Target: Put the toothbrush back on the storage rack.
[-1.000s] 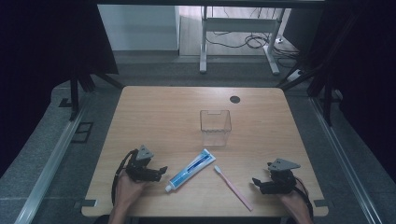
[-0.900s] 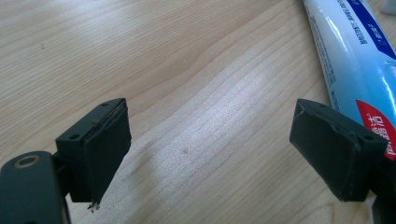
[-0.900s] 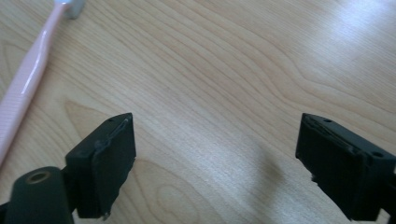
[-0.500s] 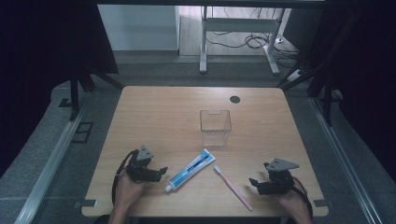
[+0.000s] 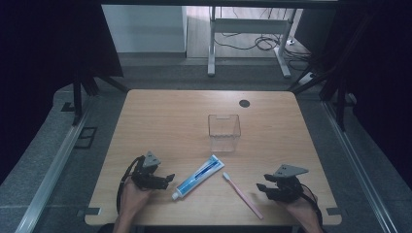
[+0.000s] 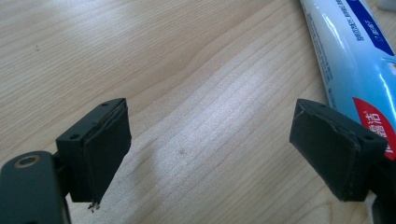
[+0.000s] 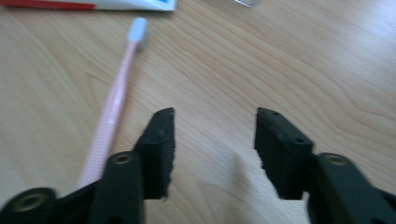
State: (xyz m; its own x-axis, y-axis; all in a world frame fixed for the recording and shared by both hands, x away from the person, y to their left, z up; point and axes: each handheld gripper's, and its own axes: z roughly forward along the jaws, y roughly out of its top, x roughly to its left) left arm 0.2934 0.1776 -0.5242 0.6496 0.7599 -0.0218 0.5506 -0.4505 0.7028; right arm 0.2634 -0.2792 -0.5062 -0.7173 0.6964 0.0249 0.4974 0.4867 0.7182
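Note:
A blue-and-white toothpaste tube (image 5: 199, 177) lies slanted near the table's front edge, its cap toward the front left. Right of it lies a pink toothbrush (image 5: 242, 195) with its white head (image 7: 138, 29) toward the tube. A clear square cup (image 5: 224, 132) stands upright behind them at mid-table. My left gripper (image 5: 166, 179) rests on the table left of the tube, open, with bare wood between its jaws; the tube (image 6: 355, 56) runs past its right jaw. My right gripper (image 5: 261, 189) is open, just right of the toothbrush handle (image 7: 109, 116), holding nothing.
The wooden table (image 5: 165, 116) has a dark round hole (image 5: 244, 103) at its back right. Beyond its far edge stand a metal desk frame (image 5: 248, 29) and floor cables (image 5: 257, 43). Dark curtains and stand legs flank both sides.
The right gripper has moved slightly left, closer to the toothbrush. The left gripper, tube, brush and cup have stayed put.

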